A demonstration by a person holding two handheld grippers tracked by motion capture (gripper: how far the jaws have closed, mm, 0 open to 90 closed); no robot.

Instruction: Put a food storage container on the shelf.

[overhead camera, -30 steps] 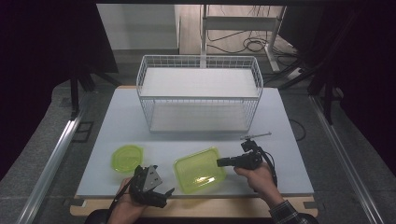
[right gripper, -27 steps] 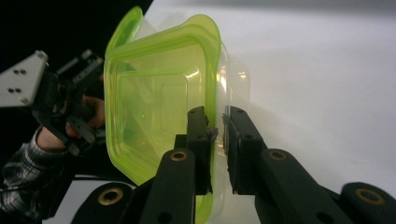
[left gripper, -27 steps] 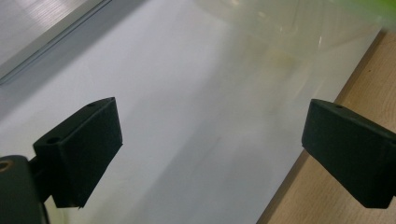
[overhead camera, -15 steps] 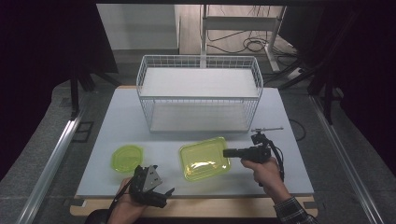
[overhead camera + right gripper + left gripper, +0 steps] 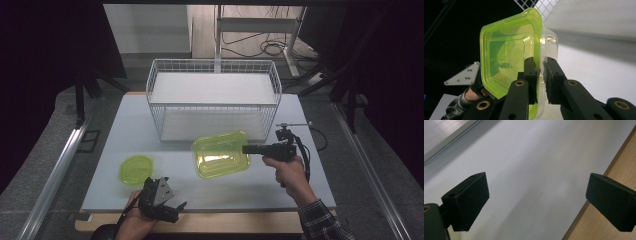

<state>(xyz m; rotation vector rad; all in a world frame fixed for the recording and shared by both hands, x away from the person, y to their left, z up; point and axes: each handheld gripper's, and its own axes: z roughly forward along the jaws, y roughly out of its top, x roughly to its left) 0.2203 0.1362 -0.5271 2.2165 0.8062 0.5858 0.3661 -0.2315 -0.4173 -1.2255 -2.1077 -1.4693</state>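
Yellow-green translucent square plastic container [image 5: 221, 154] hangs above the white table [image 5: 125, 125], just in front of the white wire basket [image 5: 213, 97], gripped at its right rim by the right gripper [image 5: 248, 149]. In the right gripper view, that rim [image 5: 537, 50] sits pinched between the narrow black jaws. A round yellow-green plastic lid [image 5: 136, 169] lies flat on the table, well apart. The left gripper [image 5: 172, 210] rests at the table's near edge, jaws wide and holding nothing.
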